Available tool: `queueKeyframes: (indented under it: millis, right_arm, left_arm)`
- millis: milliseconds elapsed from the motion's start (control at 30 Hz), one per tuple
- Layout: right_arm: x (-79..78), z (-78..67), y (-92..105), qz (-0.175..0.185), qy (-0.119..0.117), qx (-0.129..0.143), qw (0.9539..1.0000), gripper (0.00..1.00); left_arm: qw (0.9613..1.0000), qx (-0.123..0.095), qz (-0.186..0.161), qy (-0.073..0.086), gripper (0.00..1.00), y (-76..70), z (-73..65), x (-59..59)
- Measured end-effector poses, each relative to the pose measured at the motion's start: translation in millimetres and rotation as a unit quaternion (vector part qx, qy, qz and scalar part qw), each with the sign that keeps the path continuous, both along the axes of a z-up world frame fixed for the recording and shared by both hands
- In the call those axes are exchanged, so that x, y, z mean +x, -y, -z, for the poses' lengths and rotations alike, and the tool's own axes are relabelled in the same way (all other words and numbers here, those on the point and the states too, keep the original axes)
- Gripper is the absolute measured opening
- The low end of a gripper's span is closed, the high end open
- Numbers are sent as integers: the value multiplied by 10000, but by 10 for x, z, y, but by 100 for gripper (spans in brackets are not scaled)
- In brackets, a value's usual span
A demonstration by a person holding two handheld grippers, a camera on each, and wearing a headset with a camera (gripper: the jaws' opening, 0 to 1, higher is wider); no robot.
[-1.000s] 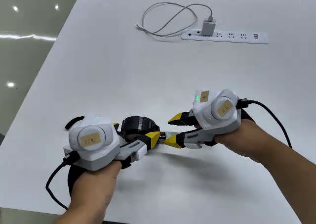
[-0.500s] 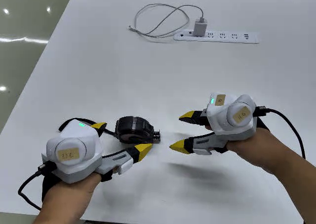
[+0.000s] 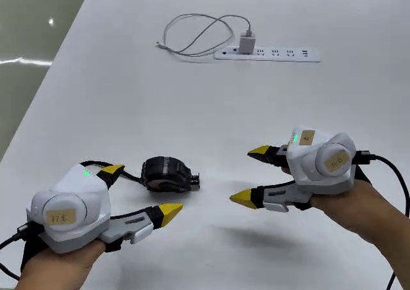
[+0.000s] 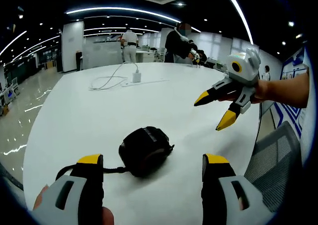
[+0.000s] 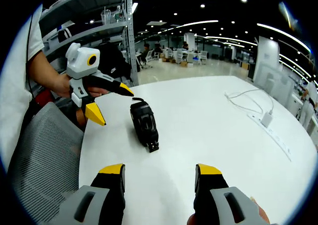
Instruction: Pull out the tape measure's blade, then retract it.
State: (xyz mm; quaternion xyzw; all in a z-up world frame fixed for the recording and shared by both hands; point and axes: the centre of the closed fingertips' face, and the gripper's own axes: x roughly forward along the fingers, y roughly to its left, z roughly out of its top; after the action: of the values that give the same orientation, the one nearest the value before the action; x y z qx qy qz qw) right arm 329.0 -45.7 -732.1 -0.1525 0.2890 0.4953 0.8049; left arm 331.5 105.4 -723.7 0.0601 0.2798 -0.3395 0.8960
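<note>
White workbench [image 3: 192, 111] on glossy floor [image 3: 25, 47] under ceiling strip lights [image 4: 124, 9].

Likely open office: shelving [image 5: 94, 34], strip lights [image 4: 119, 10]

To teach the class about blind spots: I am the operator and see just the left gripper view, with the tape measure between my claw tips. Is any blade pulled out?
Observer: No. The right gripper view faces the mouth of the tape measure, and the hook sits right at it, with no blade out.
Operator: Is my gripper switched on?
Observer: In the head view, a green light glows on the body of the left gripper.
Operator: What stands behind me?
Observer: A shelving rack, seen in the right gripper view.
</note>
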Motion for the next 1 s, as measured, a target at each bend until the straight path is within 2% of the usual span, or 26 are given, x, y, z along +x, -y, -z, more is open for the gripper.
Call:
queueKeyframes:
  millis: [667,1000]
  right_arm:
    - [-199,-60,389,490,-37,62,9988,57]
    - [-299,-76,509,618,-26,106,9980,63]
  left_arm:
    - [9996,64,259,23,79,-110,-54,-85]
    - [9992,149,363,-33,79,-183,-39,-141]
